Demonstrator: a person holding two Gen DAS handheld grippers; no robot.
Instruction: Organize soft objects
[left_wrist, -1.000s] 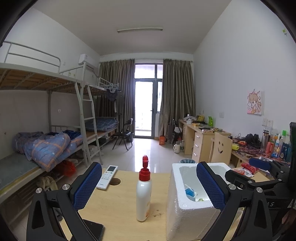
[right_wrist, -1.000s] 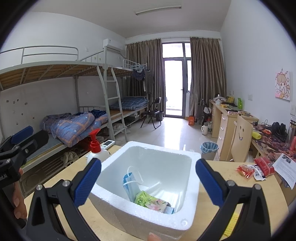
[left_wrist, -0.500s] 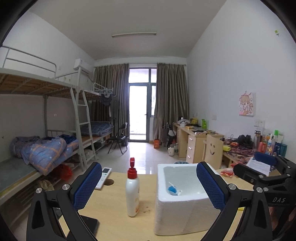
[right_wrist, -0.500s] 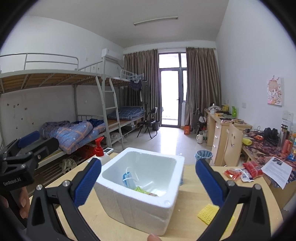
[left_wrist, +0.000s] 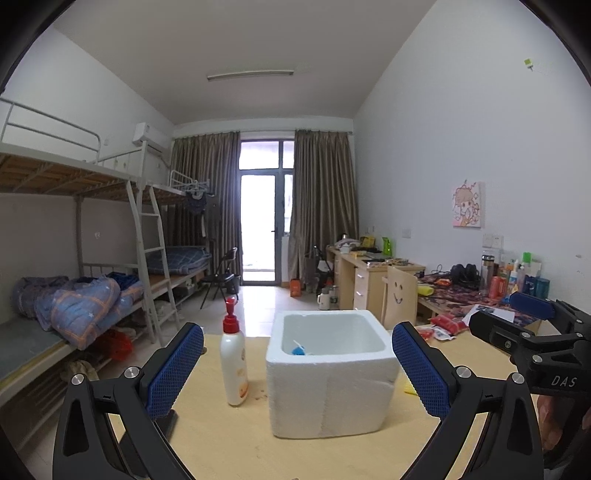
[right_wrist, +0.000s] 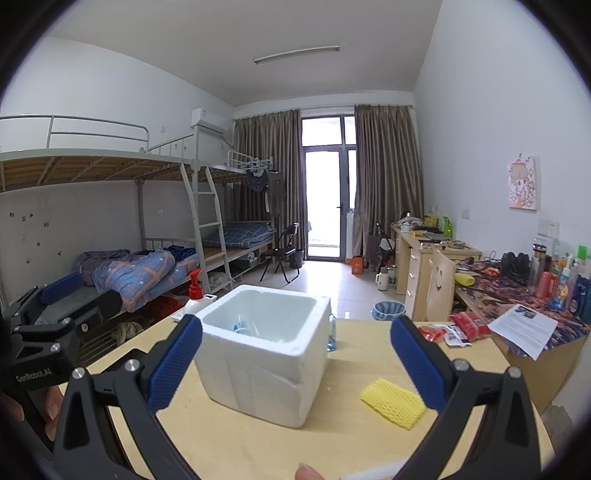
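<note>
We hold both tools above the wooden table (right_wrist: 258, 443) with nothing between the pads: the left gripper (left_wrist: 295, 369) stands spread wide, and the right gripper (right_wrist: 295, 362) is spread just as wide, each framing the white foam box (right_wrist: 266, 362) without touching it.

We judge the task partly done. Inside the foam box a blue face mask (right_wrist: 242, 326) already lies near the left wall, and the left wrist view shows the same blue scrap low in the box (left_wrist: 298, 350). How much else lies under it we cannot tell from here.

What seems left is the yellow foam net sleeve (right_wrist: 392, 402), which lies flat on the table to the right of the box and nearer to us, well apart from its wall. Its long axis runs from far-left to near-right, one end pointing toward the box's near right corner and the other toward the right pad of the right gripper. Farther right, some red snack packets (right_wrist: 458, 326) lie near the table's far edge; whether they count as soft things we can only guess.

A lotion bottle (left_wrist: 233, 365) with a red pump stands upright just left of the box and looks like no part of the job.
</note>
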